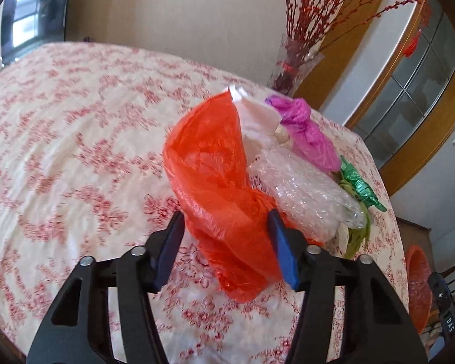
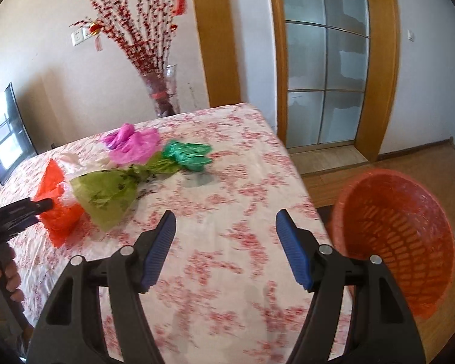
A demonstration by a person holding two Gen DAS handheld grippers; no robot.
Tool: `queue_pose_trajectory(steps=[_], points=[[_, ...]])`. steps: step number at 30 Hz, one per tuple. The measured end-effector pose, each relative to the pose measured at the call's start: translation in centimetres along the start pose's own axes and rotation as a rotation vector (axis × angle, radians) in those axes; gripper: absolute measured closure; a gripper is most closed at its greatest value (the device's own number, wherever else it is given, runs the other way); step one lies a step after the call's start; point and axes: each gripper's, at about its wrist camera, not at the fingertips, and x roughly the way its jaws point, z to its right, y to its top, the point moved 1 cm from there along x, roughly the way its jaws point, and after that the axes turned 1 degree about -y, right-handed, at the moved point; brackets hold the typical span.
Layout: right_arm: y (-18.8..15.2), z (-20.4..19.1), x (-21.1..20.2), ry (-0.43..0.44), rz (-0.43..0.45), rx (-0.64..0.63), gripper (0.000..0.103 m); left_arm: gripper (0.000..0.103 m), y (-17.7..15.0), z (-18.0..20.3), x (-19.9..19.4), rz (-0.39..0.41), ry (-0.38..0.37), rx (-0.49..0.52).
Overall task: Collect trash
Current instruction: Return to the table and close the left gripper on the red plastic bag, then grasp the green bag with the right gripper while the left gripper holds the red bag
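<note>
Crumpled orange plastic bag stands bunched beside bubble wrap.
</note>
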Motion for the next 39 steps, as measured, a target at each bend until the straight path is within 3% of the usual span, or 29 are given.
queue_pose_trajectory(steps=[4,8,11,23,33,39], points=[[0.1,-2.4,0.7,0.017,-0.011,-0.037,0.036,0.061,-0.2,-0.5,1.1,-0.030,-0.019,-0.008],[0.2,-4.6,1.4,0.032,-0.019,-0.070,0.036,0.077,-0.2,-1.1,0.6,-0.015,-0.042,-0.002],[0.5,-5.9,1.9,0.048,-0.021,-0.082,0.037,0.081,0.2,-1.9,-0.1,0.009,-0.028,0.011],[3.2,-11.0,6.3,0.123,-0.064,-0.049,0.059,0.082,1.9,-6.5,-3.1,0.123,0.069,0.013],[5.6,-13.3,13.4,0.045,-0.170,0.049,0.060,0.082,2.5,-7.7,-2.4,0.115,0.068,-0.010],[4.2,-12.6,15.6,0.028,-0.253,0.046,0.064,0.082,2.6,-7.2,-1.9,0.108,0.051,-0.005]])
